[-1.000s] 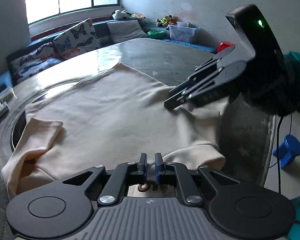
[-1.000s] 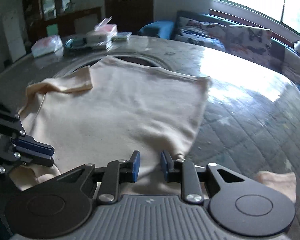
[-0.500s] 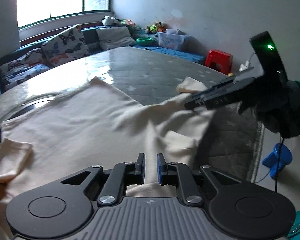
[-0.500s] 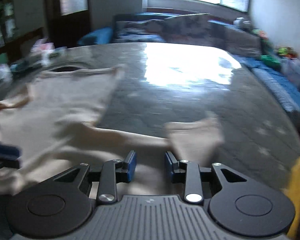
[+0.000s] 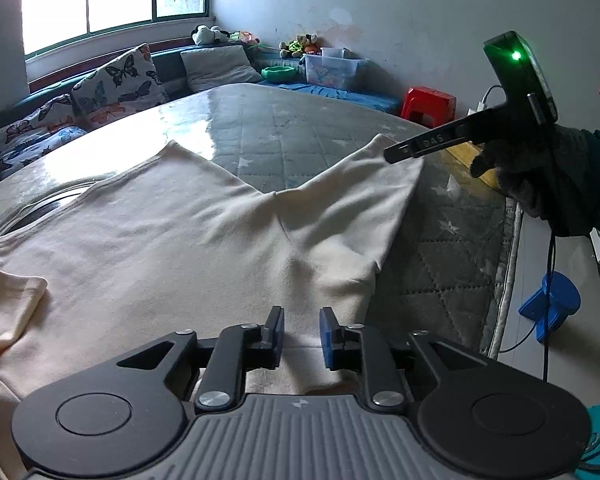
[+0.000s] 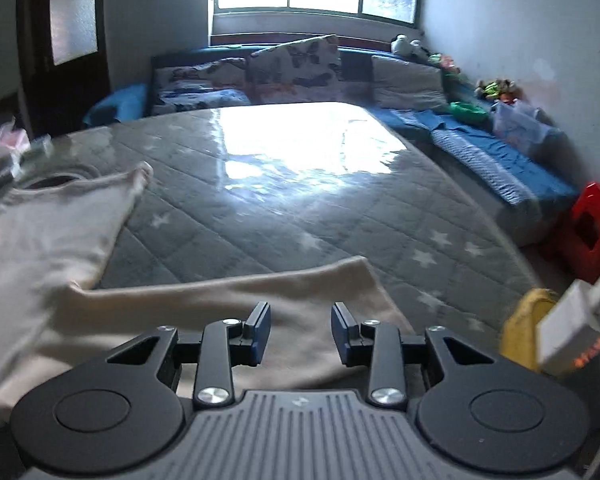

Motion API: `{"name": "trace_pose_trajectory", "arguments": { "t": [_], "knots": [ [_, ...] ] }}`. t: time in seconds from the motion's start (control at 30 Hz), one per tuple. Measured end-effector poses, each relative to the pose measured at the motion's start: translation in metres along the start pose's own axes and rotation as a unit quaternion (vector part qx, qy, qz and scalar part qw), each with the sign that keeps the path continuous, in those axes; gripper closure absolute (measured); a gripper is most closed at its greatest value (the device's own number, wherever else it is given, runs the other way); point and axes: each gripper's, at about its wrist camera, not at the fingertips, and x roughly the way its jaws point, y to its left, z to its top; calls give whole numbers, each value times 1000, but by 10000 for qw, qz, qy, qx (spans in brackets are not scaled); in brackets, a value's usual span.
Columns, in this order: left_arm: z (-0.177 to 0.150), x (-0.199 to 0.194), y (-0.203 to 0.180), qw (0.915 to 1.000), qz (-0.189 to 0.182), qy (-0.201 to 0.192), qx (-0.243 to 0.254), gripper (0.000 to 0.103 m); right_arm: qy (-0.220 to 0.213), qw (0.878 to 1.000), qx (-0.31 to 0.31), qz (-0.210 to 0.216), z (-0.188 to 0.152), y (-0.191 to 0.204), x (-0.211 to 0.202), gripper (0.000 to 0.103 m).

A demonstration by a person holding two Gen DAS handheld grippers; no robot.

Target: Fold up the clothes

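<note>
On the grey quilted mattress (image 5: 340, 136), a cream shirt (image 5: 172, 232) lies spread flat, one sleeve (image 5: 364, 188) stretched out toward the mattress's right edge. Left claw (image 5: 300, 336) hovers over the shirt's near hem, its jaws apart after just opening, cloth below them but not pinched. Right claw (image 6: 300, 332), held in a gloved hand (image 5: 540, 176), sits above the sleeve's end, jaws likewise just opened and standing apart, gripping nothing. Beyond the mattress, butterfly cushions (image 5: 120, 80) line a window bench; a red stool (image 5: 428, 106) stands beside the mattress's right edge.
</note>
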Motion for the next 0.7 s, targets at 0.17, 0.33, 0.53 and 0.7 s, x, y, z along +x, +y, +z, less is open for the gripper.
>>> {"name": "trace_pose_trajectory", "arguments": {
  "t": [0.17,0.33,0.53,0.7],
  "knots": [
    [3,2,-4,10000,-6,-8,39,80,167,9998,86,25,3,1,22,65],
    [11,2,-8,9998,-71,-153,56,80,173,9998,77,-43,9,-1,24,63],
    [14,17,-21,9996,-221,-63,177,80,114,9998,-36,-148,11,-1,31,55],
    [11,15,-24,9996,-198,-73,212,80,113,9997,-57,-218,17,-2,35,55]
  ]
}}
